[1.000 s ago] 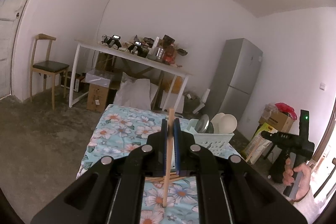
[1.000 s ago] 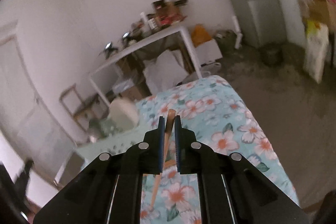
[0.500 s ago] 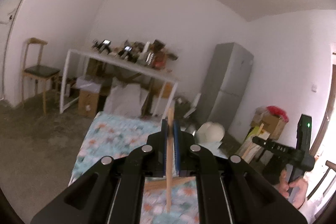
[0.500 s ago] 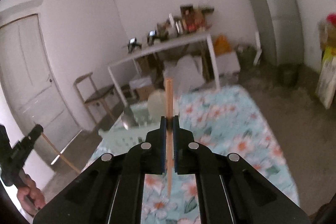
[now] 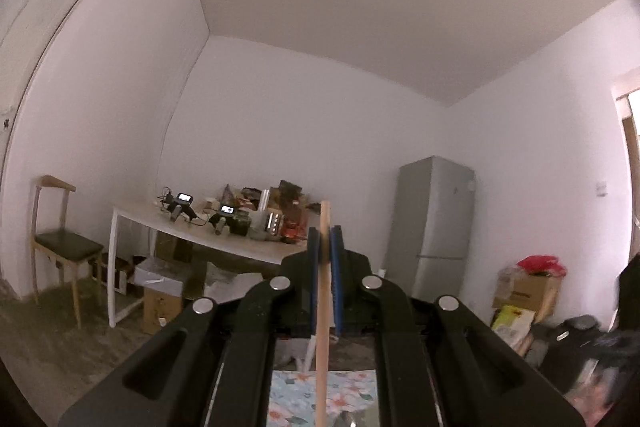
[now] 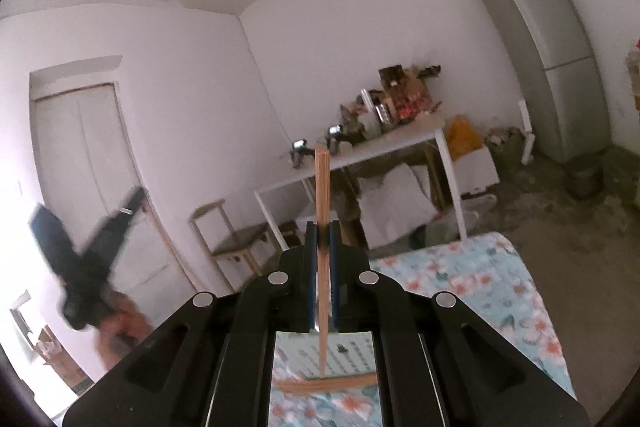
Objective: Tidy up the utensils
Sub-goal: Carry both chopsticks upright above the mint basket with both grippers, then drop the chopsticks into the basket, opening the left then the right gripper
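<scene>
A wooden chopstick (image 5: 322, 307) stands upright between the blue pads of my left gripper (image 5: 325, 241), which is shut on it. A second wooden chopstick (image 6: 322, 187) also stands upright, with my right gripper (image 6: 322, 241) shut on it. Both grippers are held well above the floral tablecloth (image 6: 472, 279), of which the left wrist view shows only a strip (image 5: 296, 399). Another chopstick (image 6: 332, 383) lies flat on the cloth under the right gripper, near a white slotted basket (image 6: 344, 351). The left gripper (image 6: 88, 259) appears blurred at the left of the right wrist view, held by a hand (image 6: 120, 331).
A cluttered white table (image 5: 200, 235) stands by the far wall, with boxes and bags under it. A wooden chair (image 5: 60, 251) is to the left and a grey fridge (image 5: 436, 223) to the right. Cartons (image 5: 528, 287) sit on the floor by the right wall.
Both grippers have risen with their chopsticks and tilted upward. The floral cloth and basket have dropped low in both views. The right chopstick now stands straight between the pads.
</scene>
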